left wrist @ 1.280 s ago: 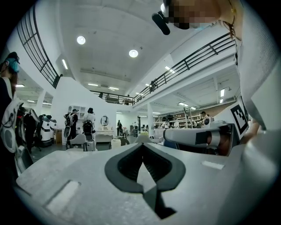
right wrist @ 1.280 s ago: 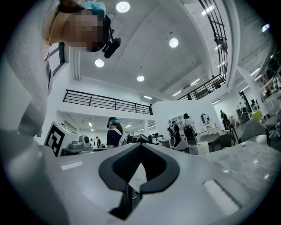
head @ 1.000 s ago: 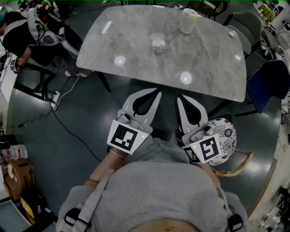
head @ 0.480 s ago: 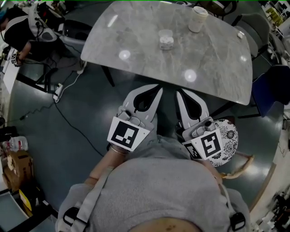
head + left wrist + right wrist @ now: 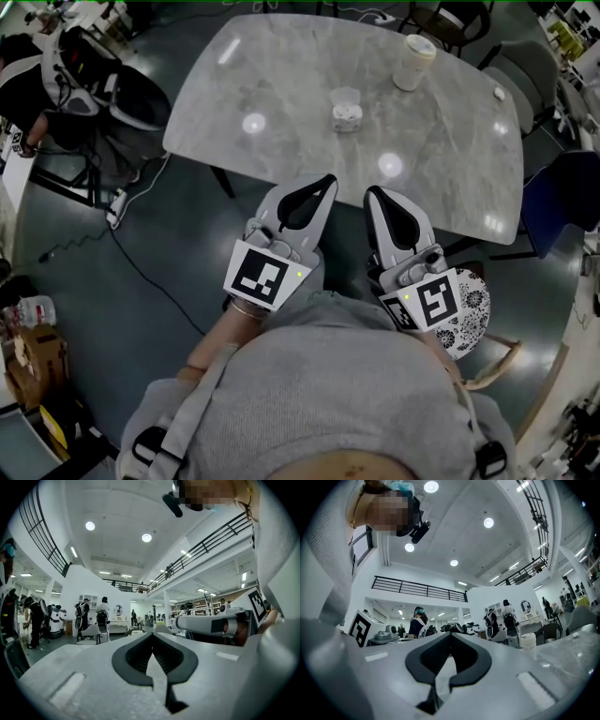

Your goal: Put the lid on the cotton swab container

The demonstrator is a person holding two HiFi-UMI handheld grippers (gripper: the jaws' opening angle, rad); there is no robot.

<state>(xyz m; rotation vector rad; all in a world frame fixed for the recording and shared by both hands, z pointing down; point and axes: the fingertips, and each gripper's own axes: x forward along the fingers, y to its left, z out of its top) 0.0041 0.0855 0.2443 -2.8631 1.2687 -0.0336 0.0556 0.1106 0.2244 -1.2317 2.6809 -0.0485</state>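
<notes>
A small clear plastic cotton swab container (image 5: 347,118) sits on a pale grey, marble-patterned table top (image 5: 272,84). It is near the middle of the table, well away from every edge. From the head view, steeply above, it looks like a low, squarish box with rounded corners. Its nearer part shows solid white, a packed mass seen through the clear wall. Touching it on the far side is a clear rounded-square piece (image 5: 345,95), glassy and see-through with a faint bright rim, which may be the lid. At this small size it is unclear whether that piece lies beside the container or rests partly on it.
</notes>
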